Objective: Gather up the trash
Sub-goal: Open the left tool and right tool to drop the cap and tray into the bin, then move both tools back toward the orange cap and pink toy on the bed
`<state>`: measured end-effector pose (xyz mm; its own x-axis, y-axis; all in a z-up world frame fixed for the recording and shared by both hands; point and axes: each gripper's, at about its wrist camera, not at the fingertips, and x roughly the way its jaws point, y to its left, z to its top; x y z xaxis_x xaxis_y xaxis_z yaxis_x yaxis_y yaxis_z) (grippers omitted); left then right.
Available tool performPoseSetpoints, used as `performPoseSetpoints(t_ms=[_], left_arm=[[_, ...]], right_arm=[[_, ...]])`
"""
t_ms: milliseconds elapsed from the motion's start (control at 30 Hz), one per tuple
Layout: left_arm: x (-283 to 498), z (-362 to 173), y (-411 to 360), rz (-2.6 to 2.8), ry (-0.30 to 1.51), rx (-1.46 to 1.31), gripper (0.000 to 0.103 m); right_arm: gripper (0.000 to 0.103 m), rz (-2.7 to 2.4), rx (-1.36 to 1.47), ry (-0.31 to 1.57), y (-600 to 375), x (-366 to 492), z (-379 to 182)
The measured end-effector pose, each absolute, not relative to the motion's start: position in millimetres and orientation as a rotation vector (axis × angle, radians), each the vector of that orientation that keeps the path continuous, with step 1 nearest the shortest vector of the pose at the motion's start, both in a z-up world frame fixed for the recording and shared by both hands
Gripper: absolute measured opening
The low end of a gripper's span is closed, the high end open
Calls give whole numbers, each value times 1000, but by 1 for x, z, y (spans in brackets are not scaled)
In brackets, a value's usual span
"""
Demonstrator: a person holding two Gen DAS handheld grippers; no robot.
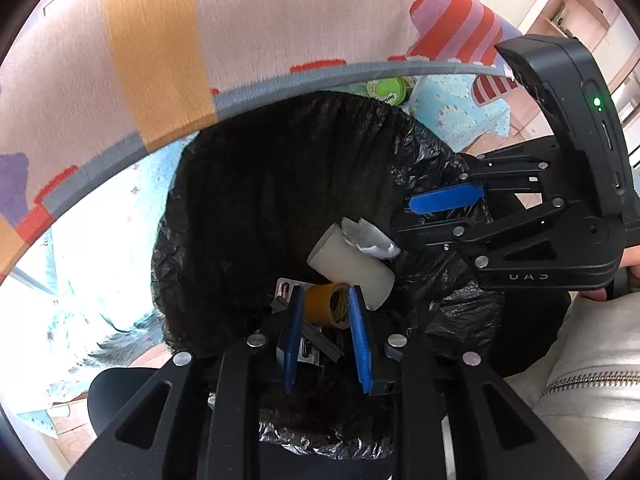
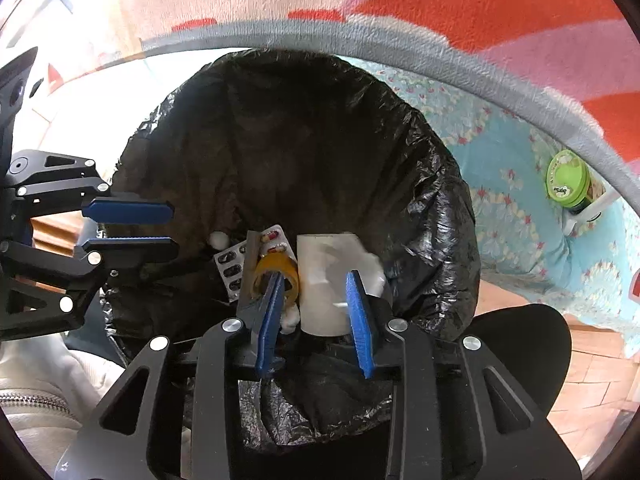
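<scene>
A glossy black plastic bin liner (image 2: 432, 216) is showing a white cardboard roll (image 2: 324, 280), an amber tape ring (image 2: 276, 270) and silver pill blisters (image 2: 232, 270); the pink, orange and red striped blanket (image 1: 160, 60) is hanging above floral turquoise bedding (image 2: 516, 216).

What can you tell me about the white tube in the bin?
The white tube is a short, plain roll, cardboard by its look, with crumpled white paper at one end. It lies in the black bag, against the yellow tape roll, between the right gripper's open blue fingers.
</scene>
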<state>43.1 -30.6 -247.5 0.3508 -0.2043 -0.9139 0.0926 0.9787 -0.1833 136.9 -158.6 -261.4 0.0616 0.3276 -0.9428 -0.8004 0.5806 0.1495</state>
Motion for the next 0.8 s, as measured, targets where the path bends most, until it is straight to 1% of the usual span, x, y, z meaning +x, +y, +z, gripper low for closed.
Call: performPoseSetpoints(t_ms=[167, 233, 267, 300, 600, 800], left_arm=[[39, -233, -28, -182, 1167, -111, 22], [37, -226, -28, -178, 1149, -105, 30], [36, -220, -27, -176, 1134, -101, 38], [34, -215, -27, -175, 1118, -96, 42], [22, -168, -27, -176, 1009, -60, 42], [21, -139, -24, -175, 943, -29, 42]], right_arm=[[32, 914, -455, 1207, -166, 140, -248], [32, 918, -448, 1192, -166, 141, -242], [32, 922, -444, 1184, -169, 143, -241], [32, 928, -439, 1176, -170, 143, -237], [32, 986, -384, 1088, -179, 143, -192], [32, 1026, -362, 1001, -181, 142, -153]])
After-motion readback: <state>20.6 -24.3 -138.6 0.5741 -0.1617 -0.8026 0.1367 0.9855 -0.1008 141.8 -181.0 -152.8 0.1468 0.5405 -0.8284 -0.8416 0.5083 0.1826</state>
